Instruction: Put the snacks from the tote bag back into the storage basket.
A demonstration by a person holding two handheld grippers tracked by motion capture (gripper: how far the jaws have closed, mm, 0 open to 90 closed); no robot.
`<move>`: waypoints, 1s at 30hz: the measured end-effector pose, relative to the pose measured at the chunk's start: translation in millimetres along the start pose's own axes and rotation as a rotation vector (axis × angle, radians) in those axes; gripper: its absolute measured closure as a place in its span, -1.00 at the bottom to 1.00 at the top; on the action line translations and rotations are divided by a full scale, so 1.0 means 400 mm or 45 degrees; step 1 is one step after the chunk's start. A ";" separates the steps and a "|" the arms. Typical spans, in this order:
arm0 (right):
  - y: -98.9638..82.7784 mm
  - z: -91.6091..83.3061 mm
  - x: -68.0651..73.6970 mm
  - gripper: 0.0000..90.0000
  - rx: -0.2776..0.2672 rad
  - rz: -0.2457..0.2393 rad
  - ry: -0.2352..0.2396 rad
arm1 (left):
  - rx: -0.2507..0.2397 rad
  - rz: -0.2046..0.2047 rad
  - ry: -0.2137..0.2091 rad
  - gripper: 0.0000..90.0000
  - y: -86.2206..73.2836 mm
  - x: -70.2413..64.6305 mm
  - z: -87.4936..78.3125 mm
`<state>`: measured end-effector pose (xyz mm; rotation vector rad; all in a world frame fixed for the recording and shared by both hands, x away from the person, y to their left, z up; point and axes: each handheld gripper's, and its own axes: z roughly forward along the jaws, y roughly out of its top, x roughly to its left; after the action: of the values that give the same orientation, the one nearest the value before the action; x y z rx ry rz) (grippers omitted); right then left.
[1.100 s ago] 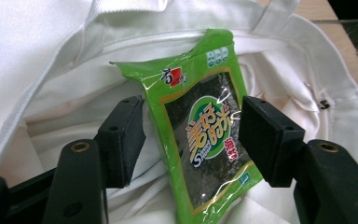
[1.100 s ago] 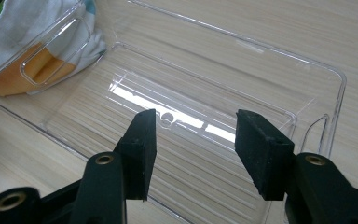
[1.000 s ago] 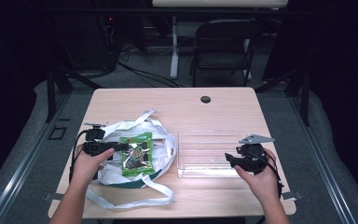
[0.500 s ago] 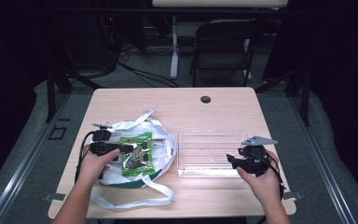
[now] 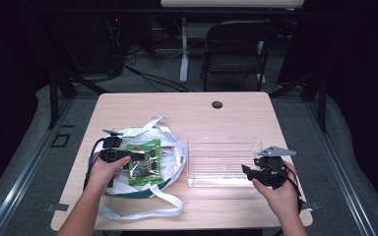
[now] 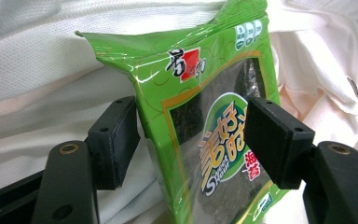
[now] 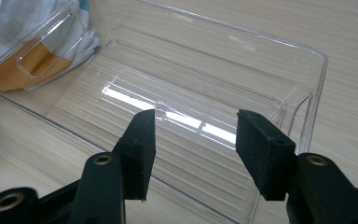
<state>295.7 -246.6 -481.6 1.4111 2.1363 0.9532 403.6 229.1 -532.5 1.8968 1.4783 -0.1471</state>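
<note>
A green seaweed snack packet point(image 5: 145, 162) lies on a white cloth bag point(image 5: 173, 147) with long straps at the table's left. My left gripper point(image 5: 134, 160) reaches in from the left. In the left gripper view the packet point(image 6: 205, 116) stands on edge between the two pads of that gripper point(image 6: 189, 135). The pads are spread to either side and do not squeeze it. A clear plastic bin point(image 5: 224, 140), empty, sits at the right. My right gripper point(image 5: 246, 172) is open at its near right corner. In the right gripper view the jaws point(image 7: 193, 126) hover over the bin's rim point(image 7: 279, 42).
The wooden table point(image 5: 202, 110) has a dark round cable hole point(image 5: 217, 104) near its far edge. A white bag strap point(image 5: 142, 211) loops toward the front edge. A black folding chair point(image 5: 236, 44) stands behind the table.
My left gripper has slid right and slightly down, bringing its jaws around the green packet. The right gripper has stayed at the bin's corner.
</note>
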 end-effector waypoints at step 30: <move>-0.002 -0.002 0.001 0.07 -0.021 -0.037 -0.023 | 0.019 -0.009 -0.013 -0.10 0.000 0.024 0.008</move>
<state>294.3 -246.8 -481.7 1.3718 2.1250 0.9415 407.8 234.9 -539.9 1.9003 1.4805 -0.1715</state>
